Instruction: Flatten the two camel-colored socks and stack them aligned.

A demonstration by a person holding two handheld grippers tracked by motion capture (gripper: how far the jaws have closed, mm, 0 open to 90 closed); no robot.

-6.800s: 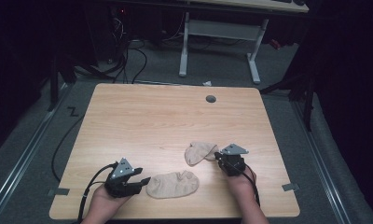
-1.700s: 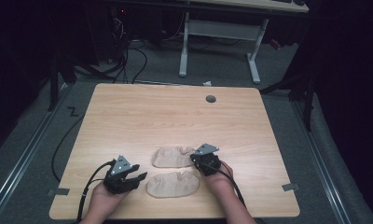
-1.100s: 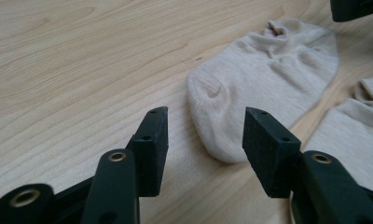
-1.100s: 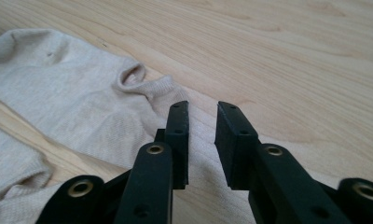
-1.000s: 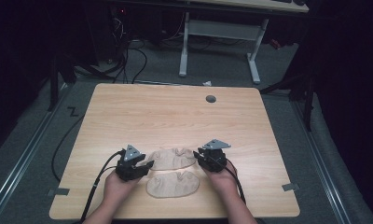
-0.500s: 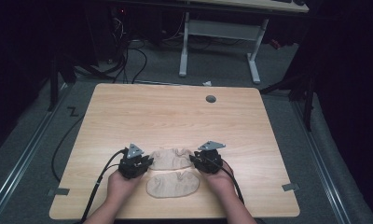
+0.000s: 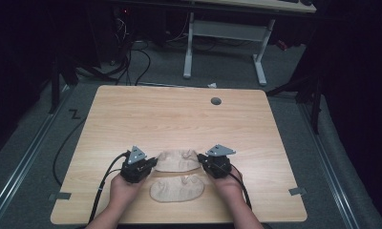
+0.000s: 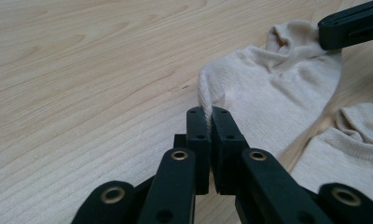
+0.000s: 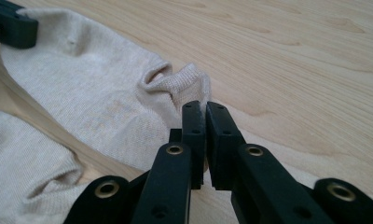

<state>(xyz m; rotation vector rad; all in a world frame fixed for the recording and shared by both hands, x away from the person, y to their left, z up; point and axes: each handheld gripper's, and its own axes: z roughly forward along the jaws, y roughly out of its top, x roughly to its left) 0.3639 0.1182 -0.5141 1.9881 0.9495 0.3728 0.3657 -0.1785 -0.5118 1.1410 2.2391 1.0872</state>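
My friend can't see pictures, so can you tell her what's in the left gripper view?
The left gripper pinches one end of a beige sock lying on a wooden table, its jaws having just closed on the fabric. At the sock's far end sits the right gripper's black tip, and a second sock lies beside it.

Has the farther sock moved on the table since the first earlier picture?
Yes. The farther sock has shifted leftward, away from the table's right edge, and now lies directly beyond the nearer sock.
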